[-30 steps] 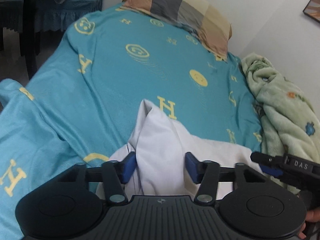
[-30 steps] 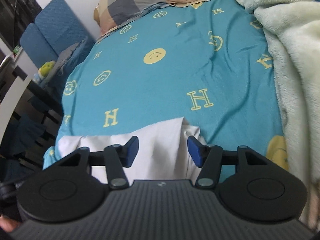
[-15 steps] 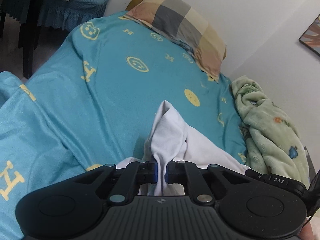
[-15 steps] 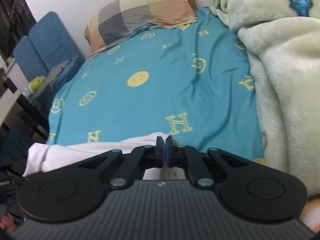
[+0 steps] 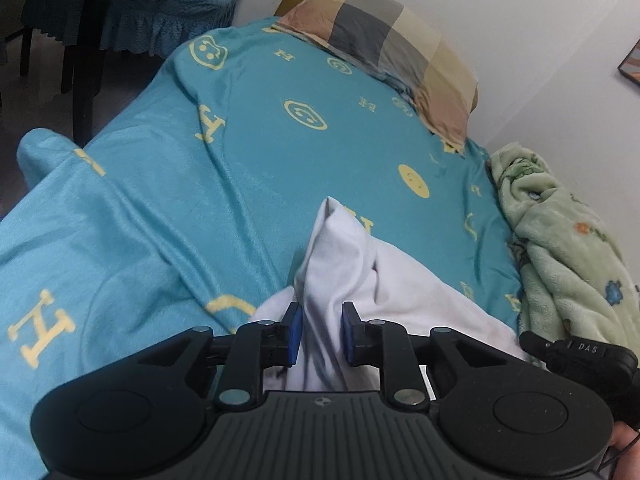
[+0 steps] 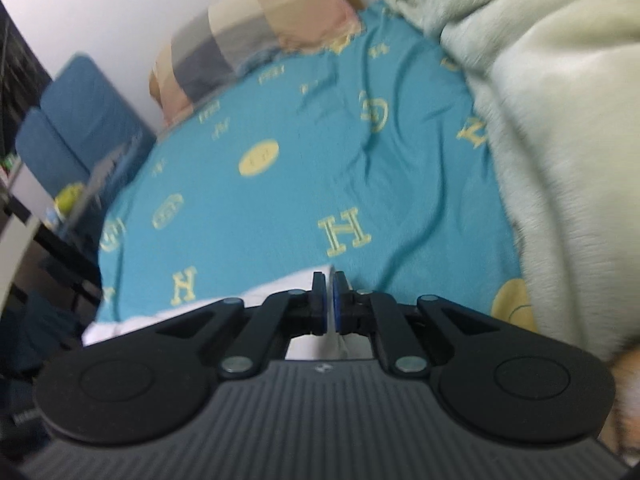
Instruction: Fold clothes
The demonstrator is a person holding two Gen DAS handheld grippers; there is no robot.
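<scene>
A white garment lies at the near end of a teal bed sheet, with one fold standing up in a peak. My left gripper has that fold between its blue pads. Its jaws are opening, and the cloth still fills the gap from pad to pad. In the right wrist view, the right gripper is shut on the edge of the white garment, with a thin strip of cloth pinched between its pads. That view is blurred.
A checked pillow lies at the bed's far end by the wall. A pale green fleece blanket is heaped along the right side. Blue-covered furniture and a dark chair leg stand beyond the bed's left edge.
Both grippers closed on the white garment from open. The left jaws have since widened again around the fold. The right wrist view has shifted and blurred.
</scene>
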